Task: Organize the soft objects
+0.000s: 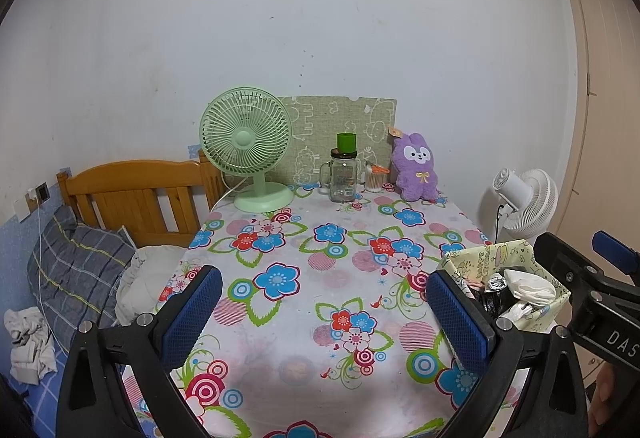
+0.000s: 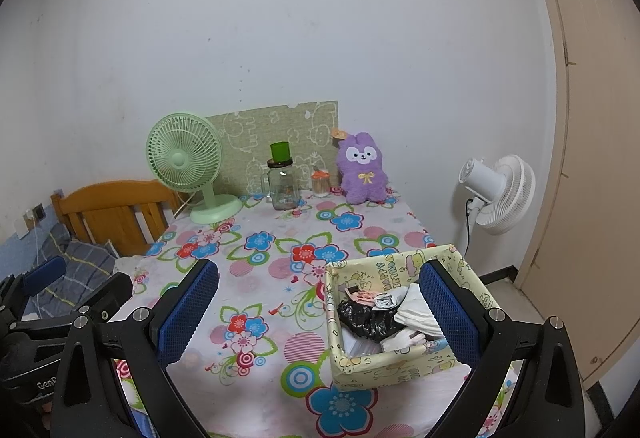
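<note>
Floral tablecloth (image 1: 320, 278) is lying bare mid-table; both the left gripper (image 1: 324, 318) and right gripper (image 2: 320, 318) are hovering open and empty, probably because the box (image 2: 384, 362) is already holding the soft things.

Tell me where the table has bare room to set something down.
The floral tablecloth lies bare across the middle and near-left, between the green fan and the yellow box. The back edge is crowded: fan, glass jar, small cup and purple plush in a row. The box is already full.
</note>
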Demonstrator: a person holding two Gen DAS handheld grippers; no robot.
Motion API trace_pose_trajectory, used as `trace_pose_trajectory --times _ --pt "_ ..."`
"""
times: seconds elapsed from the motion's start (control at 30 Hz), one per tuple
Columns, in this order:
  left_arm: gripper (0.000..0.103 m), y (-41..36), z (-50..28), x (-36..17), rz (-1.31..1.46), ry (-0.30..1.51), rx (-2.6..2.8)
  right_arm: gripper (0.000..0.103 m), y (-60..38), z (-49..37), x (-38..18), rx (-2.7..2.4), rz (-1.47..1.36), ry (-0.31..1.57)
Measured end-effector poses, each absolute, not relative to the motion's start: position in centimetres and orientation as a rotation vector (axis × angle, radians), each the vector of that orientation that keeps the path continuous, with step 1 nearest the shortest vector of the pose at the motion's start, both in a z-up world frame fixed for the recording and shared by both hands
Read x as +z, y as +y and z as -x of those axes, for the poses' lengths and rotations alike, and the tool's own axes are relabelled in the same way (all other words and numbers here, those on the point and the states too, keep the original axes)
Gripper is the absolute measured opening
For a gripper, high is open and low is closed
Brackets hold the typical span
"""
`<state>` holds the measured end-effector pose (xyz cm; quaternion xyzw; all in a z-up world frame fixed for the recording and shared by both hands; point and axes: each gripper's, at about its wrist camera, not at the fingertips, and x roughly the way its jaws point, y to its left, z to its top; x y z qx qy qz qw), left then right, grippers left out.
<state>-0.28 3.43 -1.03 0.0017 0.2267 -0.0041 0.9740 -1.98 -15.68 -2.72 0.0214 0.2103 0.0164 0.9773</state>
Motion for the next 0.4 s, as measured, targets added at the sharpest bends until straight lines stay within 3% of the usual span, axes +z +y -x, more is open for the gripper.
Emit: trace_pose_trajectory --times 0.4 --pt "0.103 3.44 0.28 -1.03 -0.002 0.458 -0.008 0.102 -15.74 2.08 -2.57 0.034 -0.045 0.421"
